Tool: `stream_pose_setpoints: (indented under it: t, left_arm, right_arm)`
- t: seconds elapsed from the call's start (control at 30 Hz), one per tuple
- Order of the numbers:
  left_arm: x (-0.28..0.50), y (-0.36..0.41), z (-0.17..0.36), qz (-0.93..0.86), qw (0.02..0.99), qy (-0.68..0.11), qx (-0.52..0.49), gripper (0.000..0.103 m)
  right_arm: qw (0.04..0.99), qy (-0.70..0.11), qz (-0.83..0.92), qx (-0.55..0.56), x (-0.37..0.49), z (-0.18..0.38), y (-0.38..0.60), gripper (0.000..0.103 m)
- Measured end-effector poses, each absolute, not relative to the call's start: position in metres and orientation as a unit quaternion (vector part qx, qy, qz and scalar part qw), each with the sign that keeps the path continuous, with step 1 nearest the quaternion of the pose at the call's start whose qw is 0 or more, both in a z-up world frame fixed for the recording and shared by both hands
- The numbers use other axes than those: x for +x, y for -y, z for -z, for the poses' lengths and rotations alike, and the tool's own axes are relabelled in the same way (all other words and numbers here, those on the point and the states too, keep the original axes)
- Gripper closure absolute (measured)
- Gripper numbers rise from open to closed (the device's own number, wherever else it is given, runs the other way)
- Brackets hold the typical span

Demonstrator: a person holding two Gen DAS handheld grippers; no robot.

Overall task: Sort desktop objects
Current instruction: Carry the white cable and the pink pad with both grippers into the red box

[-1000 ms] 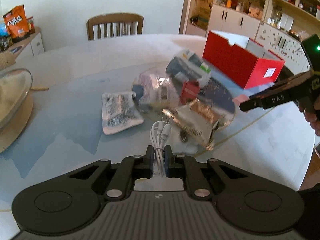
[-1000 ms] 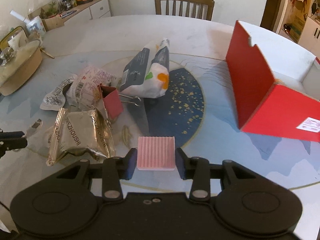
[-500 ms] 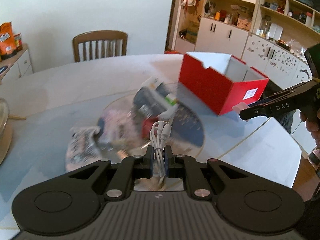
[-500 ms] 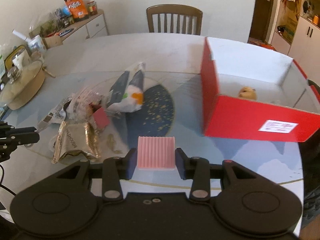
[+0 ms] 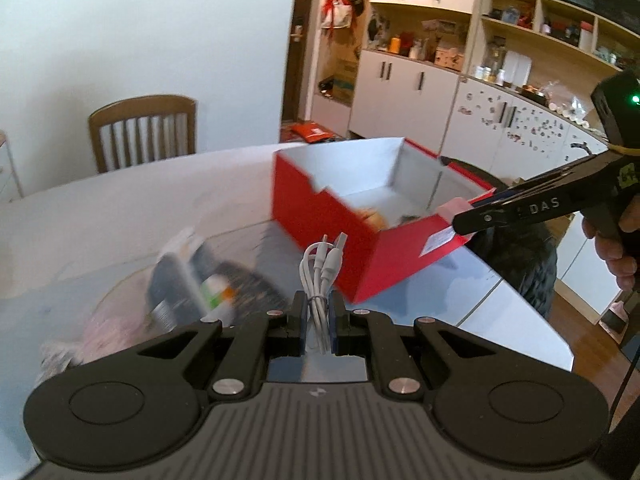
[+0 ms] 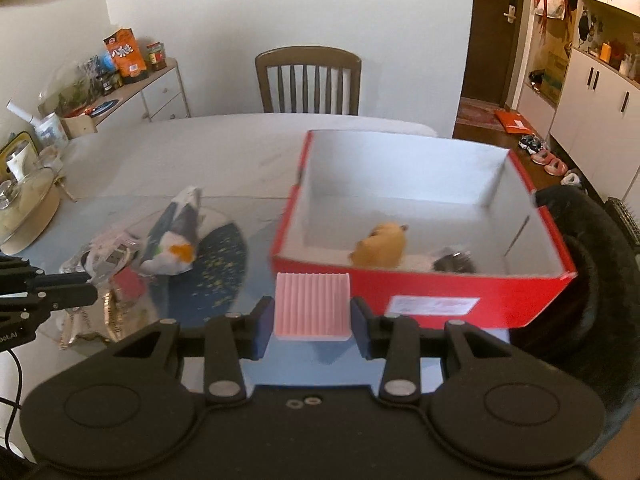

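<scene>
1. Your left gripper [image 5: 318,318] is clamped tight on a coiled white cable [image 5: 322,276]; its plugs stick up toward 12 o'clock from between the pads.
2. Your right gripper [image 6: 312,320] is closed partway on a pink ribbed block [image 6: 312,304], with a pad pressing on each side of it.
3. In the left wrist view your right gripper shows at 3 o'clock, above the near corner of the red box [image 5: 360,248], with your right hand [image 5: 616,236] on its handle.
4. In the right wrist view the red box stands open just past the pink block, between 12 and 2 o'clock. A tan object [image 6: 382,246] and a dark one [image 6: 456,262] lie against its near wall; what they are is too blurred to tell.
5. On the table [image 6: 224,152], at 10 o'clock from the right gripper, a dark and white bag [image 6: 176,240] lies with crumpled wrappers [image 6: 108,256] beside it.
6. At 9 o'clock in that view the tip of your left gripper pokes in.
7. A wooden chair [image 6: 308,80] stands at 12 o'clock beyond the table's far edge.
</scene>
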State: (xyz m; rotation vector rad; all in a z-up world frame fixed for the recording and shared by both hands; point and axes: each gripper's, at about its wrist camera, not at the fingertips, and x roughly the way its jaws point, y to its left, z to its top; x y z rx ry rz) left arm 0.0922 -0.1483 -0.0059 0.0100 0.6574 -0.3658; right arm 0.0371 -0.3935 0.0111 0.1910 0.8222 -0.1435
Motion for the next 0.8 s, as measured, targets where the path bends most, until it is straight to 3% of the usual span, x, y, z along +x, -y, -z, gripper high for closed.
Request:
stream_pose_setpoints:
  t: [0.8]
  left_arm:
    - [0.243,0.287,-0.007,0.204,0.907,-0.364,0.055,0.094]
  right_arm:
    - [0.911,-0.390,0.076,0.107,0.068,-0.007,0.521,0.063]
